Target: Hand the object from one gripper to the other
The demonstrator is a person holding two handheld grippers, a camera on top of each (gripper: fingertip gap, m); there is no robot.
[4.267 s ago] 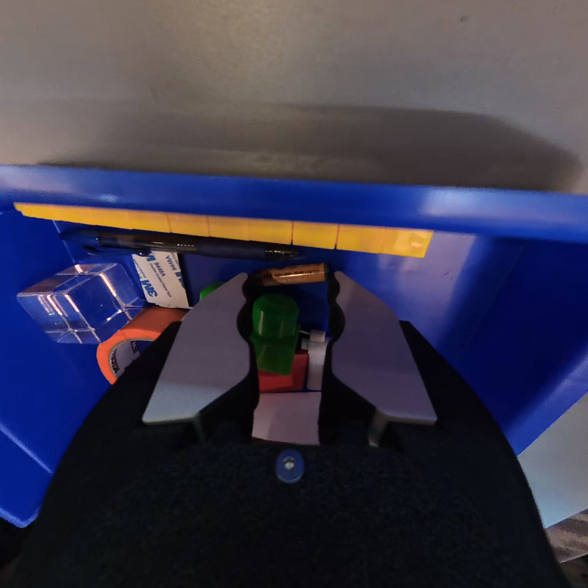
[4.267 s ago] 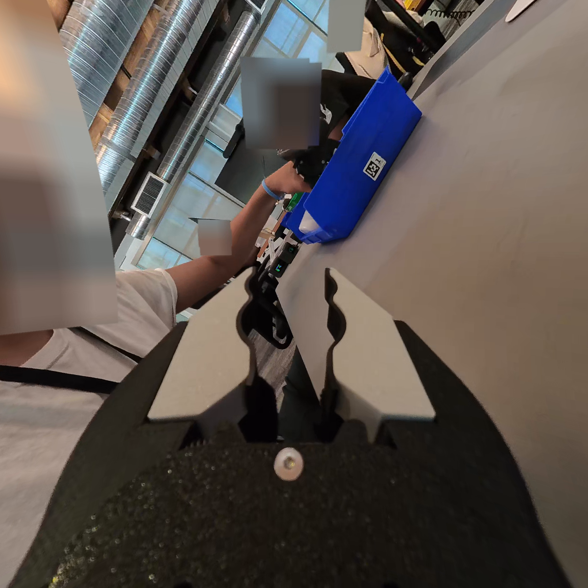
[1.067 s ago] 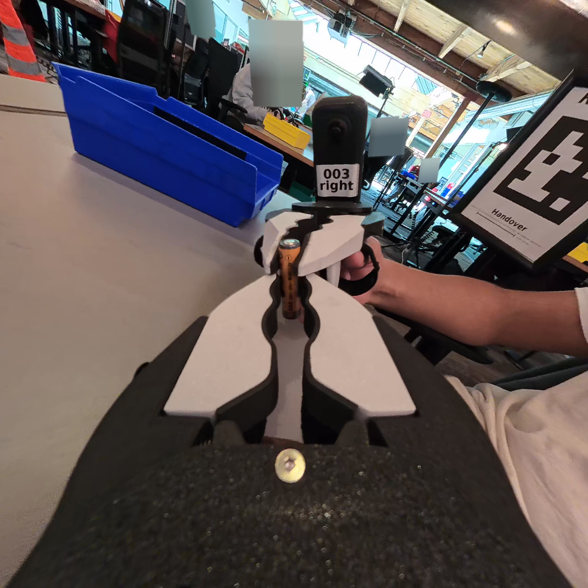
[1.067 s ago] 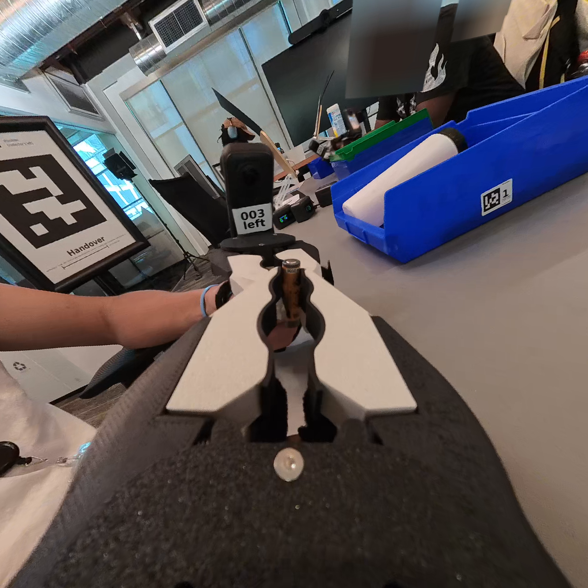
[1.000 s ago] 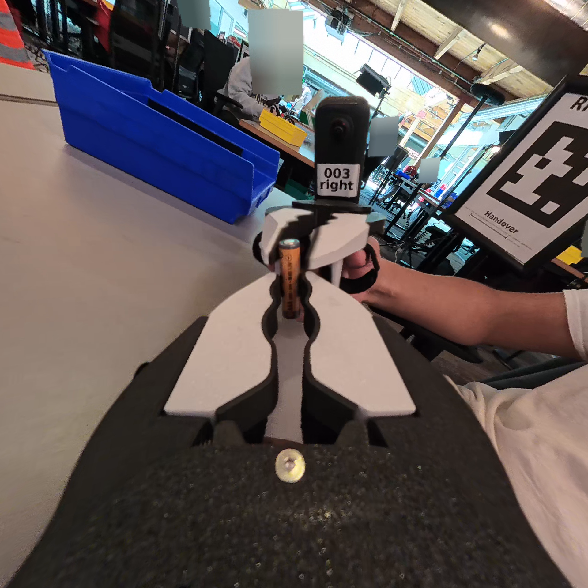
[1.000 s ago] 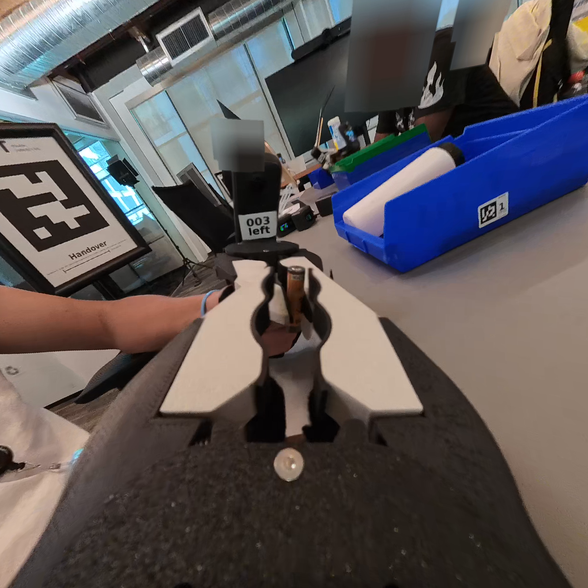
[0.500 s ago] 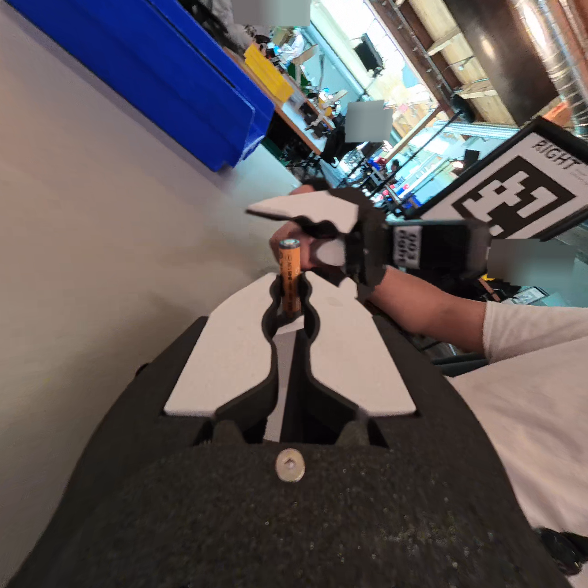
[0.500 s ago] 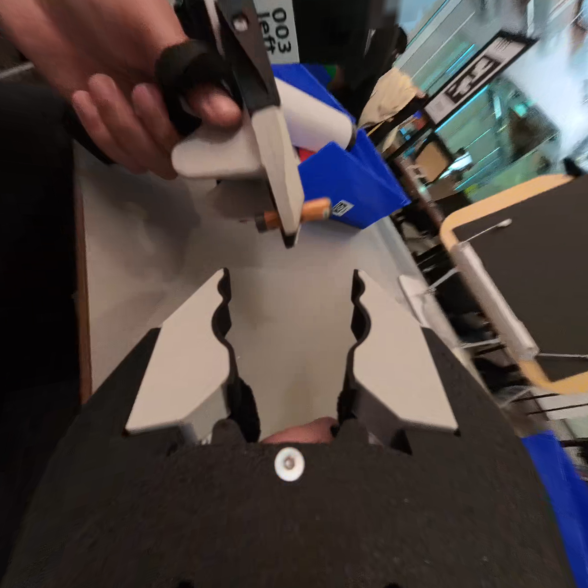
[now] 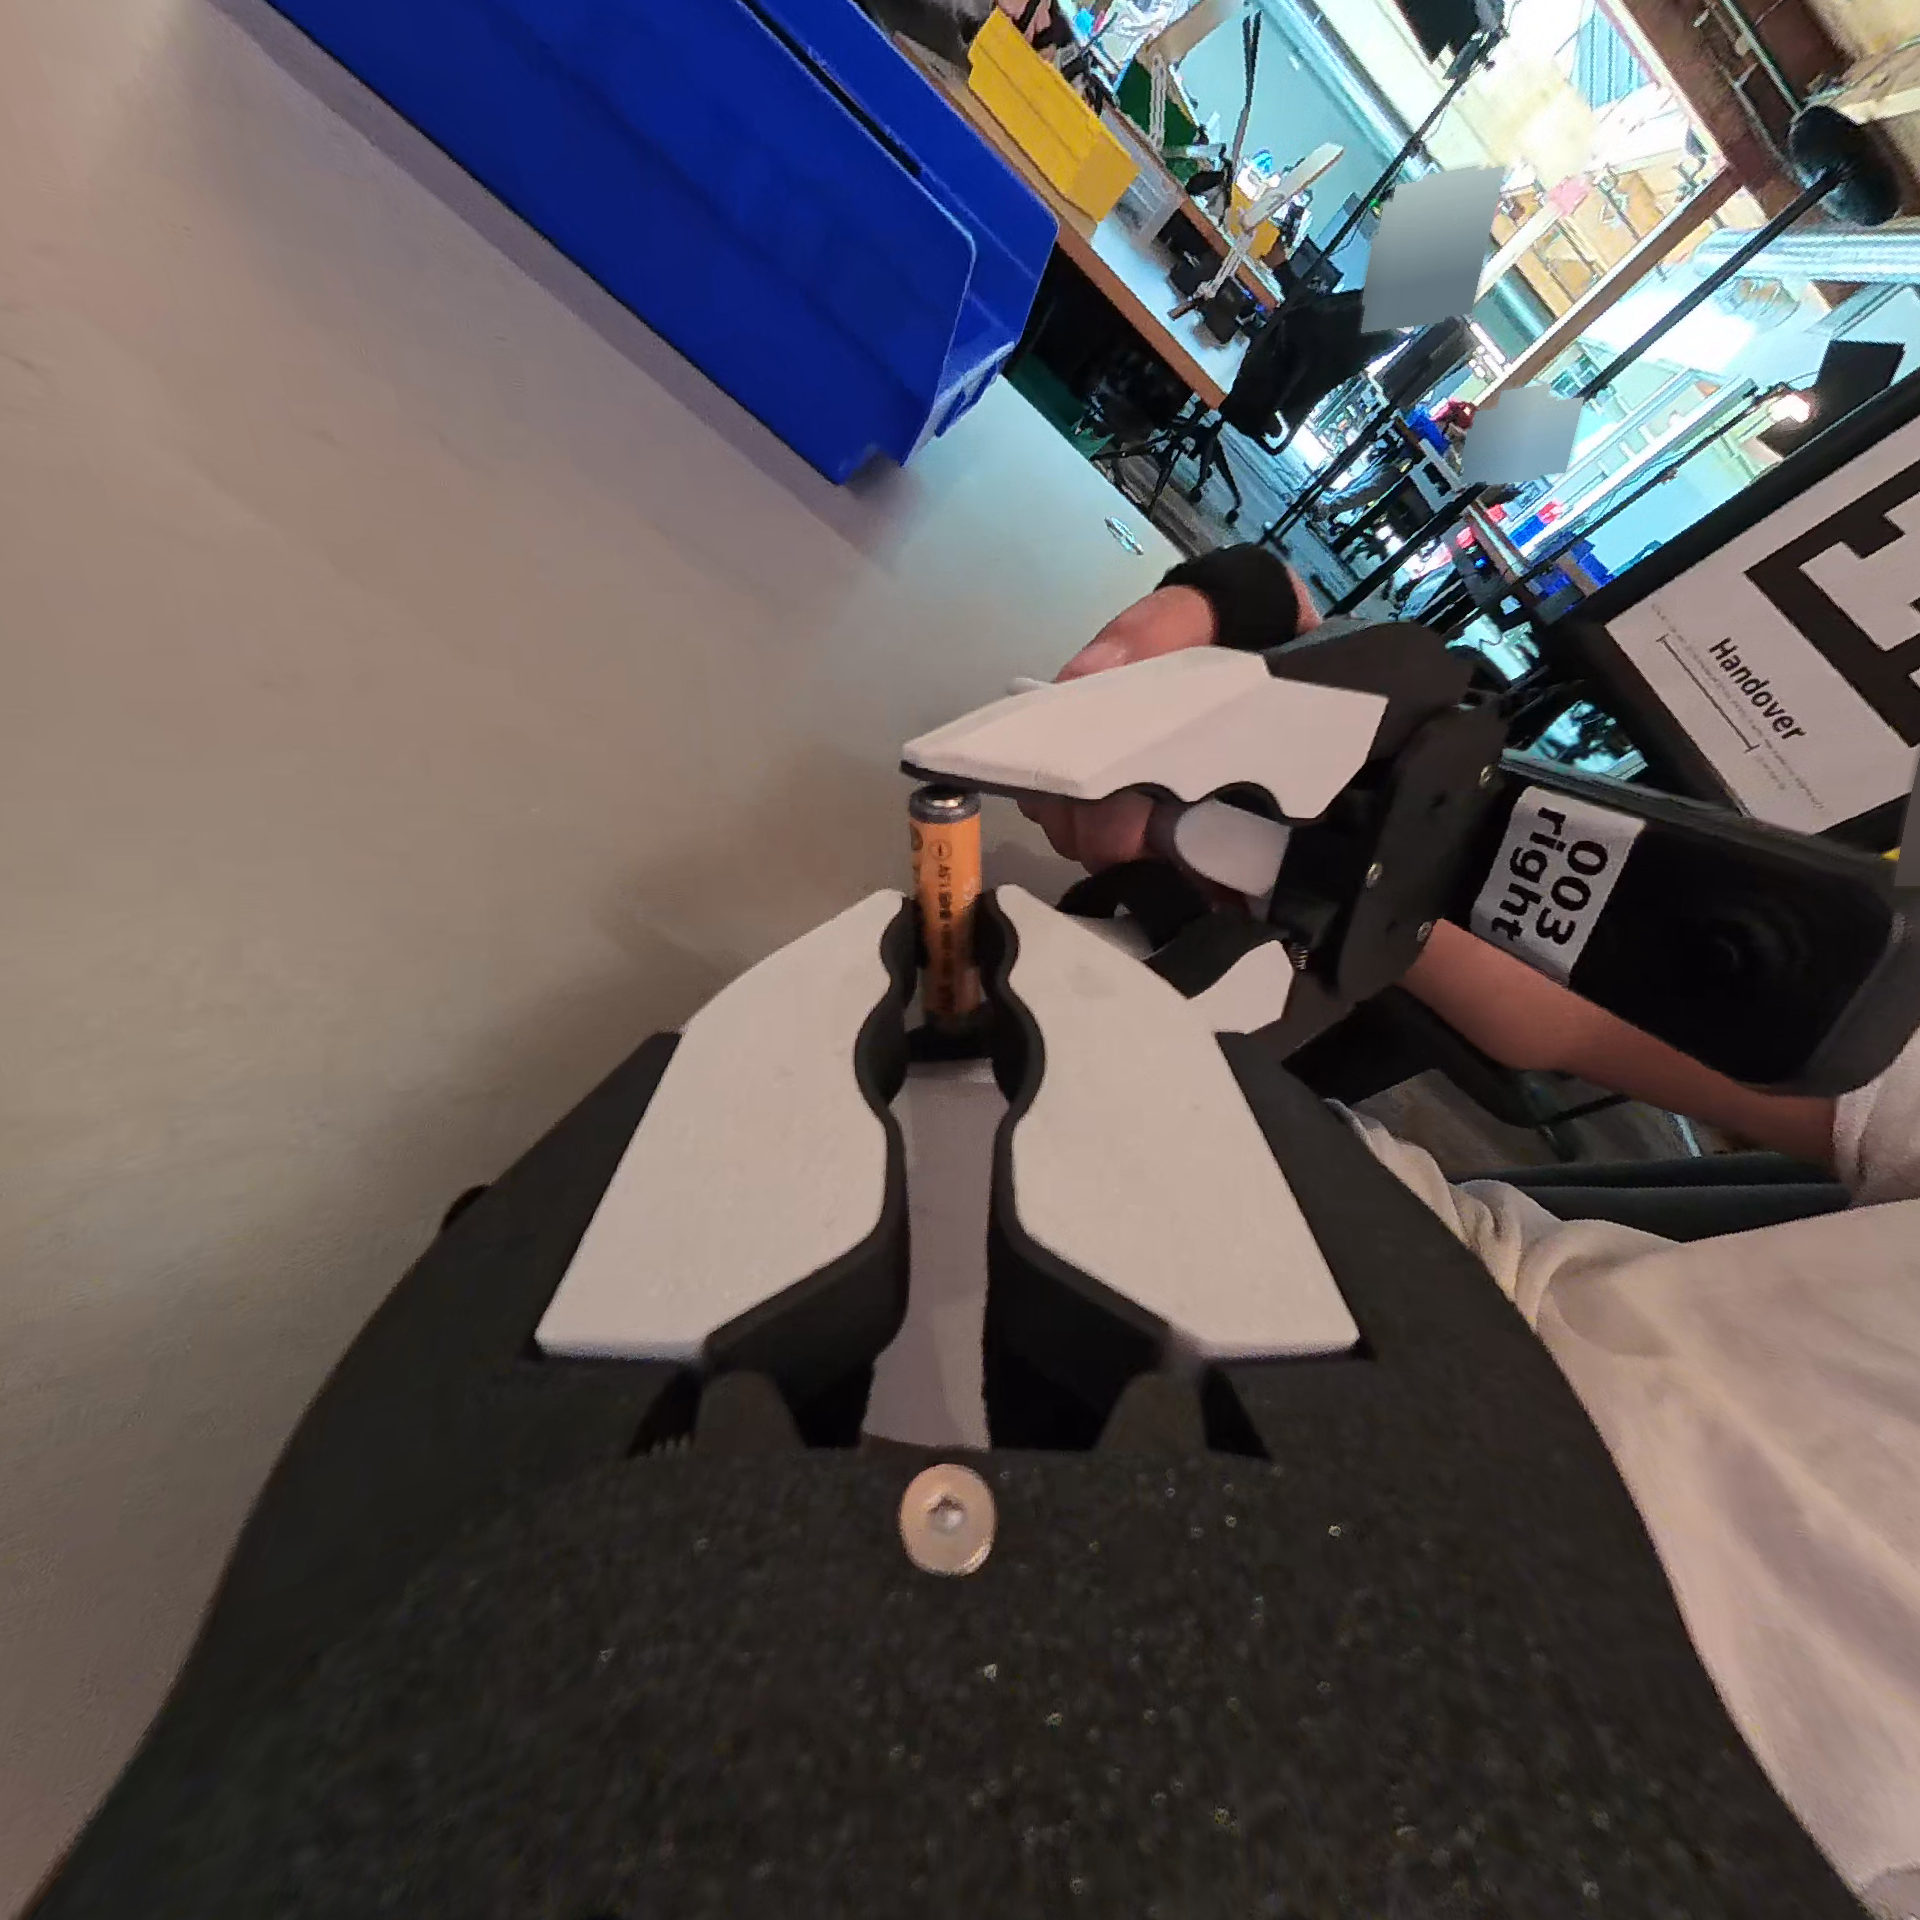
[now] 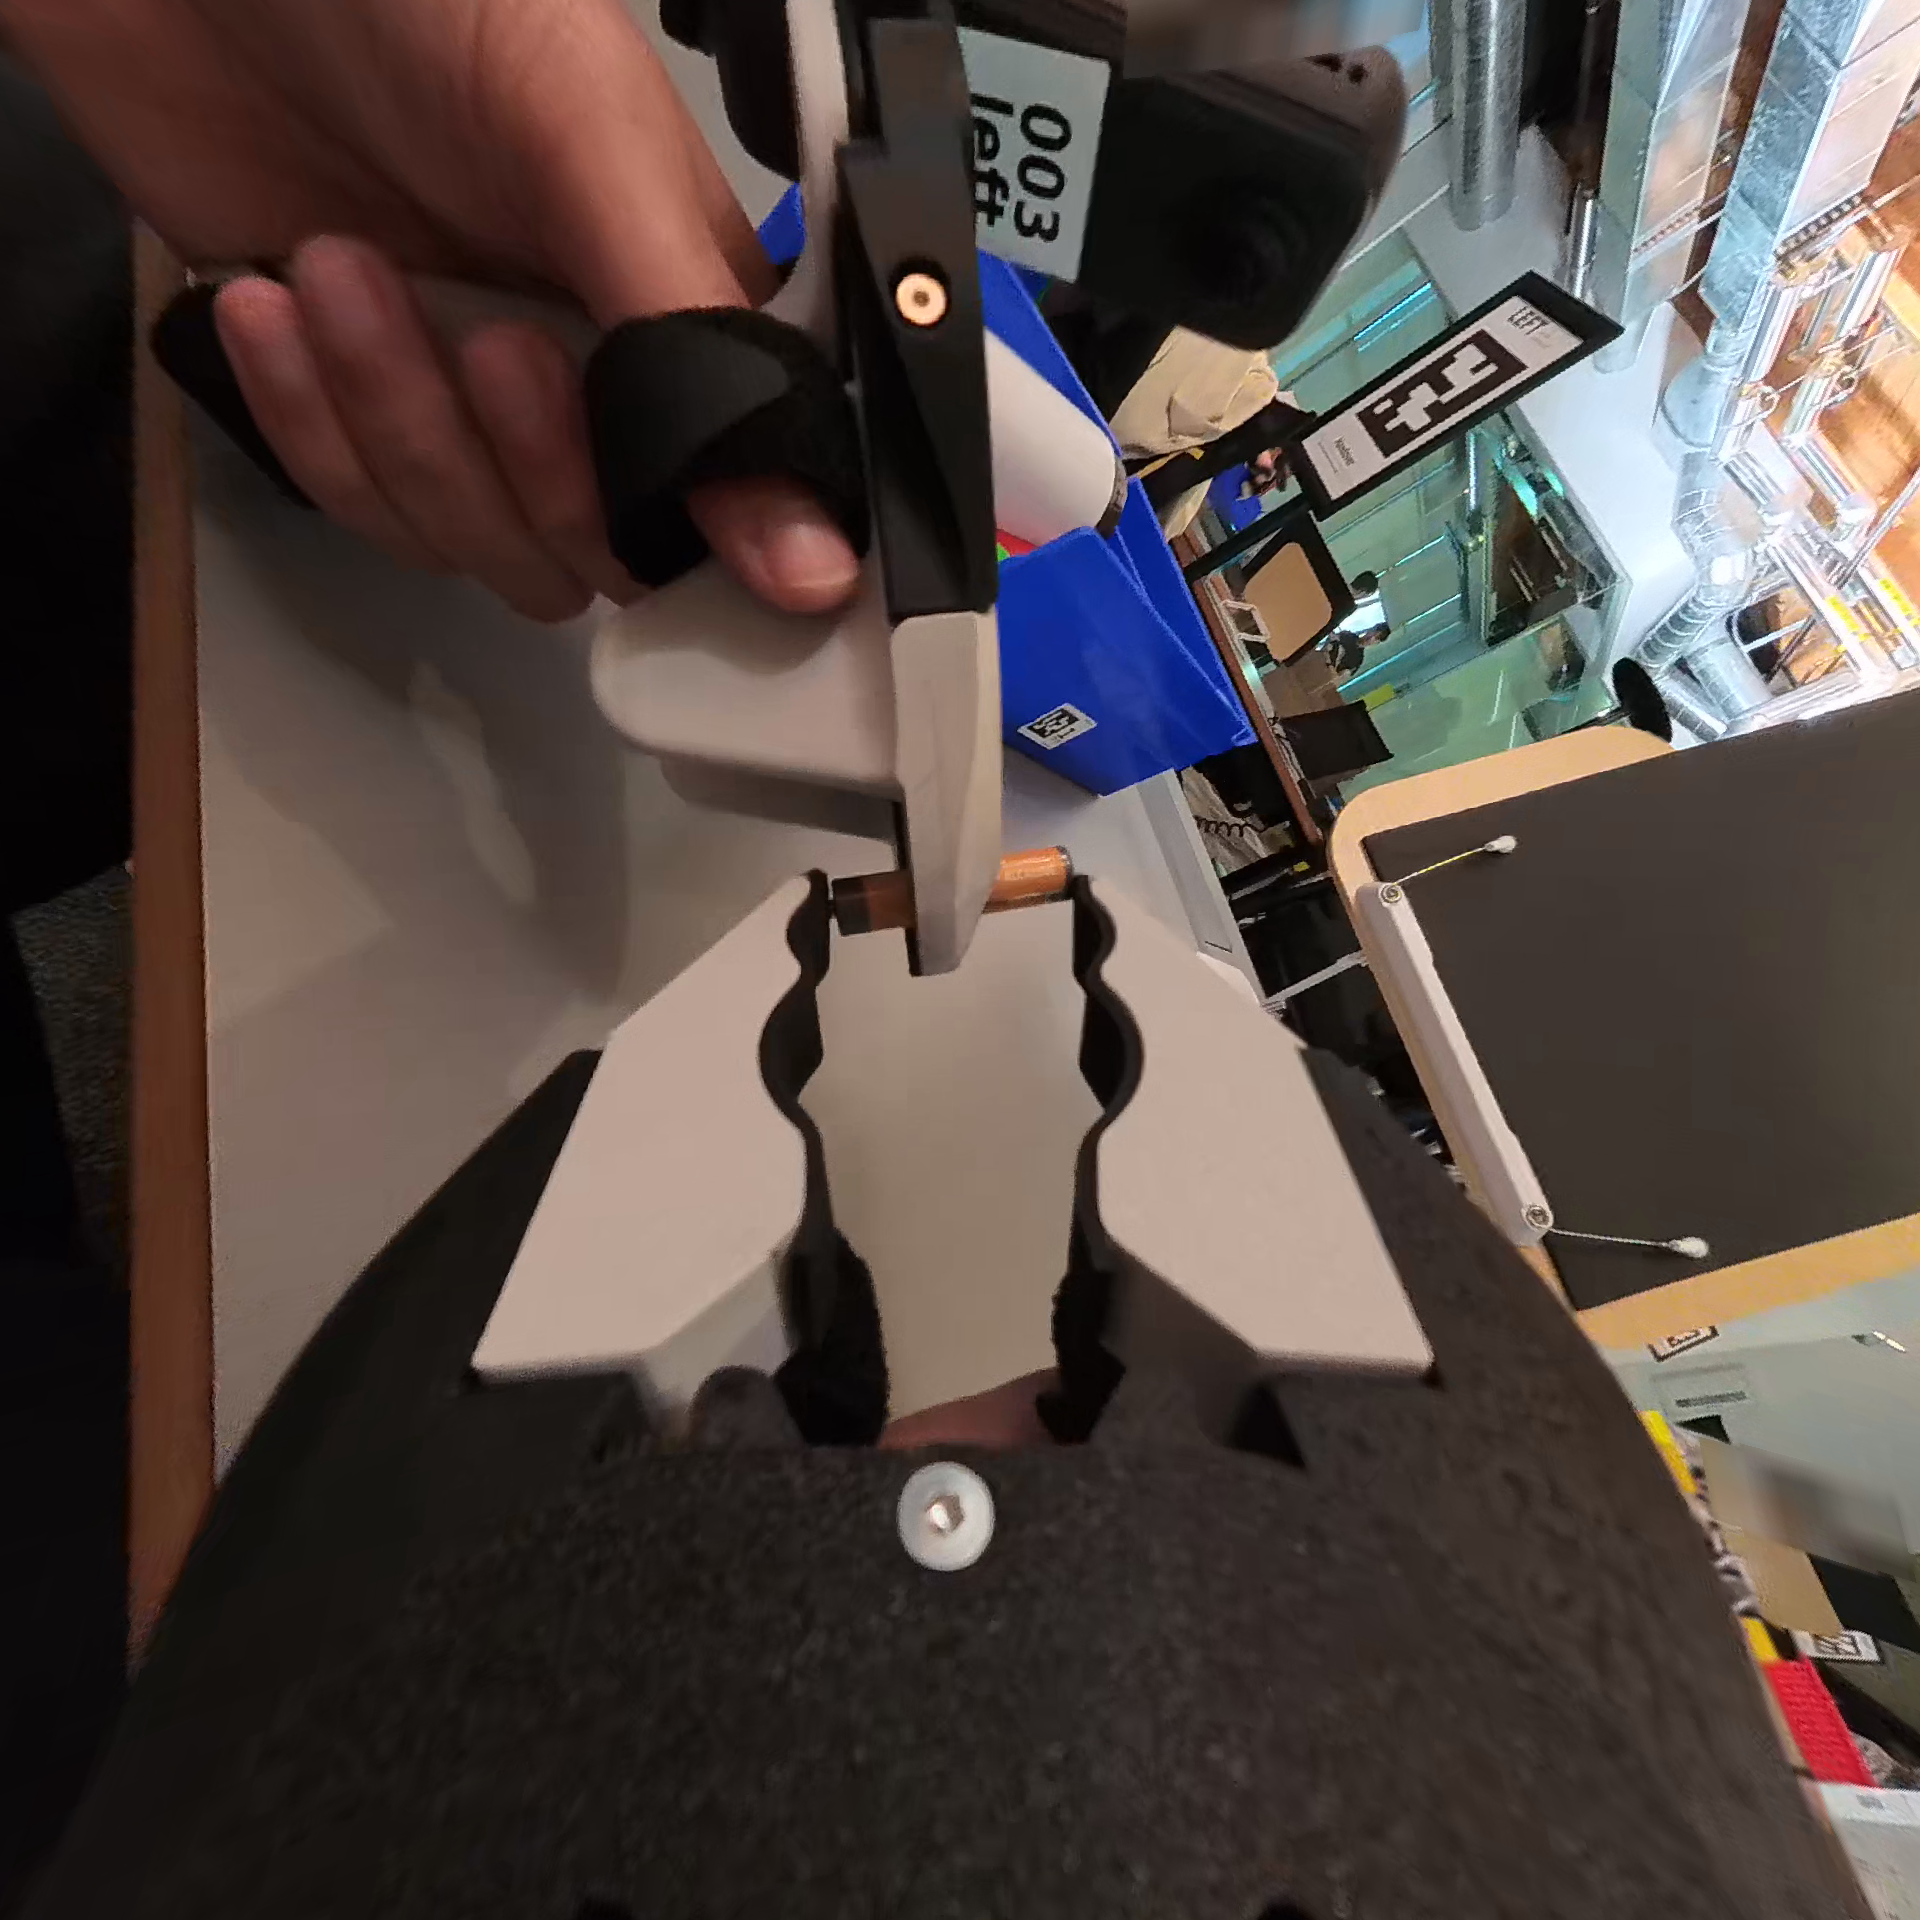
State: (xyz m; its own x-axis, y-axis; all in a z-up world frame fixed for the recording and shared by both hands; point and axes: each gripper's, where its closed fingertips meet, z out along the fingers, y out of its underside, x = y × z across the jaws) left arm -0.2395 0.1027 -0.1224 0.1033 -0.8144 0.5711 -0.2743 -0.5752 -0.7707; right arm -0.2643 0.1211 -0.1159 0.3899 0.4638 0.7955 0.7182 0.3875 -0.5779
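A copper-orange battery (image 9: 943, 909) stands between the fingertips of my left gripper (image 9: 945, 906), which is shut on its middle. In the right wrist view the battery (image 10: 1029, 876) lies crosswise, held by the left gripper's fingers (image 10: 940, 790) coming from above. My right gripper (image 10: 945, 896) is open, turned on its side, with one fingertip at each end of the battery. I cannot tell whether the tips touch it. In the left wrist view the right gripper's upper finger (image 9: 1101, 732) sits just over the battery's top end.
A blue bin (image 9: 727, 208) stands on the grey table (image 9: 312, 727) behind the grippers; it holds a white roll (image 10: 1039, 436). A framed marker sign (image 9: 1808, 665) stands to the right. A black board with a wooden rim (image 10: 1662, 987) is beside the table. A hand (image 10: 468, 364) holds the left gripper. The grippers are tip to tip, or close to it.
The right gripper turned sideways, opened wide, then came in and narrowed, so its tips now bracket the battery's ends. The left gripper keeps holding the battery.
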